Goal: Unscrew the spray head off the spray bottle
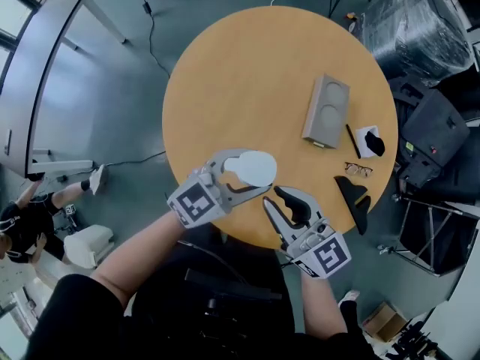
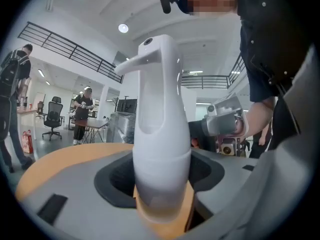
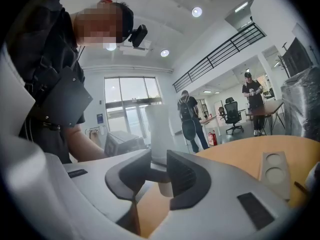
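the upright spray bottle [image 2: 161, 134] is being gripped by the left claw [image 1: 244, 175], just ahead of the slightly parted, empty right claw [image 1: 271, 196].

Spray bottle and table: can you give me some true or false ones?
1. The left gripper holds the white spray bottle. True.
2. The spray head is already off. False: it sits on top of the bottle.
3. The table is square. False: it is round.
4. A pair of glasses lies on the table. True.
5. The gray tray holds two cups. False: both round hollows are empty.
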`<state>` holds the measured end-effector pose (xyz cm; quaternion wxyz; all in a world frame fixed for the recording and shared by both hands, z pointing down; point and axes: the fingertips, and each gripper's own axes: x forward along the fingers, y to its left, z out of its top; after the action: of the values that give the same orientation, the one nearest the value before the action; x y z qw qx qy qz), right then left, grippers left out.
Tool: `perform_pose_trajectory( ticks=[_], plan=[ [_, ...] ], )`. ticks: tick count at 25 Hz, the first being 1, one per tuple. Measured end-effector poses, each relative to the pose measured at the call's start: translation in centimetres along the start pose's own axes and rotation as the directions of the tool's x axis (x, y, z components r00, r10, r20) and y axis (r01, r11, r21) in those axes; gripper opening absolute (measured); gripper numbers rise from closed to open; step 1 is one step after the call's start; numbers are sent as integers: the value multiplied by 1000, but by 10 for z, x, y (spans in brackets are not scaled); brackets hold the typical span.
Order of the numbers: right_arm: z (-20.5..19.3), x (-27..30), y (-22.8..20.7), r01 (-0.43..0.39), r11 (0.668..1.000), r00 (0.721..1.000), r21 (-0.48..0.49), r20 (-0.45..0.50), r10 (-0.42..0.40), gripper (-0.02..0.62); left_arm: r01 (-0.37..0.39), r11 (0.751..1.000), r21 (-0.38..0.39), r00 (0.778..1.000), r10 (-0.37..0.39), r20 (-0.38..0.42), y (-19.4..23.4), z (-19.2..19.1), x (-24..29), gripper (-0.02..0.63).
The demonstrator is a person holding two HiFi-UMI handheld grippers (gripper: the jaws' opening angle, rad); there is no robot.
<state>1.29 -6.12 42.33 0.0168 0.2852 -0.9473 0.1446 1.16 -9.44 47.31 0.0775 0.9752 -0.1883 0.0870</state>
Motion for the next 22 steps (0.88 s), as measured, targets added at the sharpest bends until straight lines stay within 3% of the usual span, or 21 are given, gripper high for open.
perform_pose_trajectory(
  ticks=[8, 12, 15, 18, 22],
  plan=[
    [84, -31, 40, 23, 998, 999, -65, 47, -20, 112, 53, 998, -28, 996, -51, 71, -44, 83, -21, 305],
    [114, -40, 52, 9, 995, 998, -95, 68, -3, 121, 57, 998, -7, 997, -57, 50, -61, 108, -24, 305],
    [129, -41, 66, -25, 991, 997, -129, 65, 33, 181, 63, 998, 23, 998, -63, 19, -73, 114, -26, 305],
    [141, -38, 82, -49, 990, 997, -135, 53, 56, 341, 80, 996, 36, 997, -80, 6, -93, 122, -31, 305],
    [150, -34, 92, -70, 987, 995, -144, 66, 80, 353, 107, 993, 53, 994, -107, -10, -118, 123, -29, 305]
  ],
)
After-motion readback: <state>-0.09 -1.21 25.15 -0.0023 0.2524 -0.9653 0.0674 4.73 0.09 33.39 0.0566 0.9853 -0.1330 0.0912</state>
